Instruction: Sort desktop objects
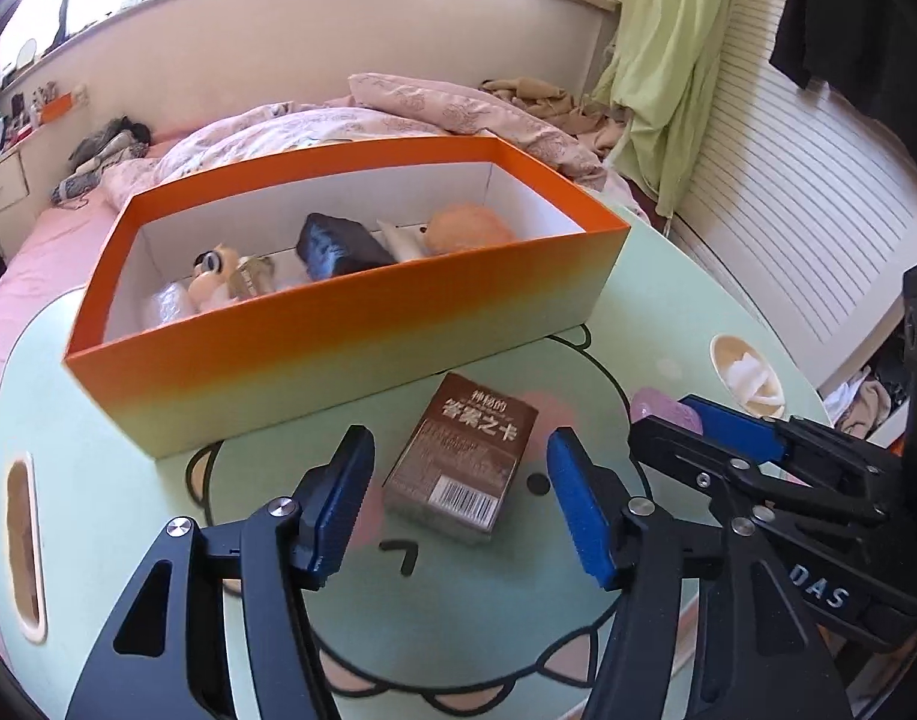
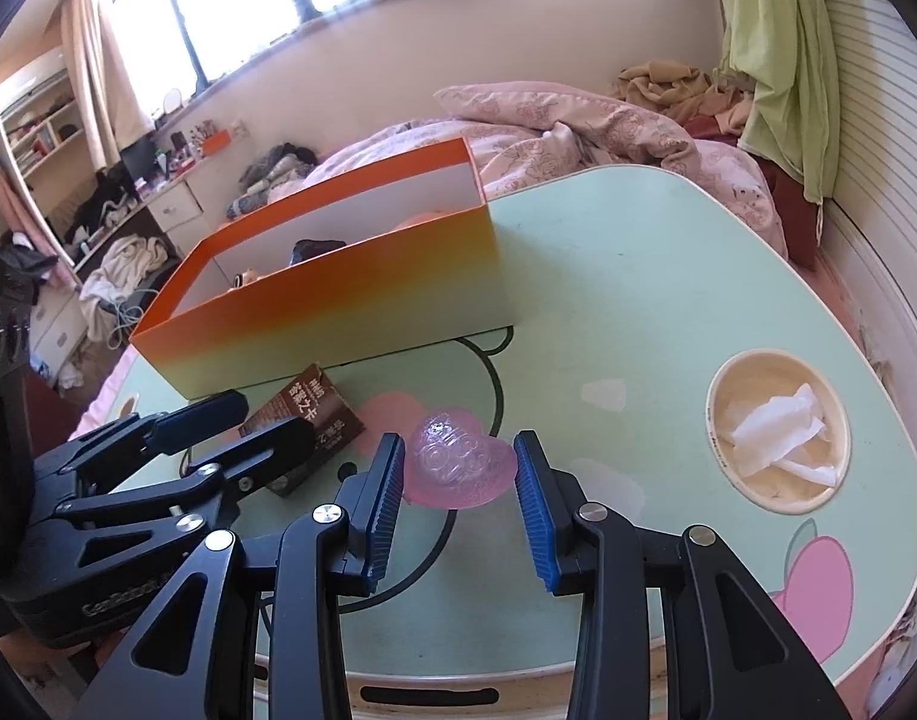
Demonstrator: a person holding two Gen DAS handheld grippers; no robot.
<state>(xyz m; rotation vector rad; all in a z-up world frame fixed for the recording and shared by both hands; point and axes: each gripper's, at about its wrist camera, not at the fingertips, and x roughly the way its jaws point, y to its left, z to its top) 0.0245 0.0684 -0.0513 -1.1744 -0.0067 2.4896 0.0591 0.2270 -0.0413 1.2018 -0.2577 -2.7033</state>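
Note:
A brown card box (image 1: 464, 456) lies on the green table, just ahead of my left gripper (image 1: 458, 450), whose open fingers stand on either side of it without touching. It also shows in the right wrist view (image 2: 314, 420), partly behind the left gripper (image 2: 242, 420). A pink translucent heart-shaped object (image 2: 461, 465) lies between the open fingers of my right gripper (image 2: 458, 450). In the left wrist view the heart (image 1: 662, 408) peeks out behind the right gripper (image 1: 686, 414). The orange box (image 1: 350, 324) holds several objects, among them a dark blue one (image 1: 338, 243).
The orange box (image 2: 338, 300) stands at the table's far left. A round cup hole in the table (image 2: 776, 420) holds crumpled white tissue. A bed with pink bedding (image 2: 578, 120) lies behind the table. The slatted white wall (image 1: 806, 228) is to the right.

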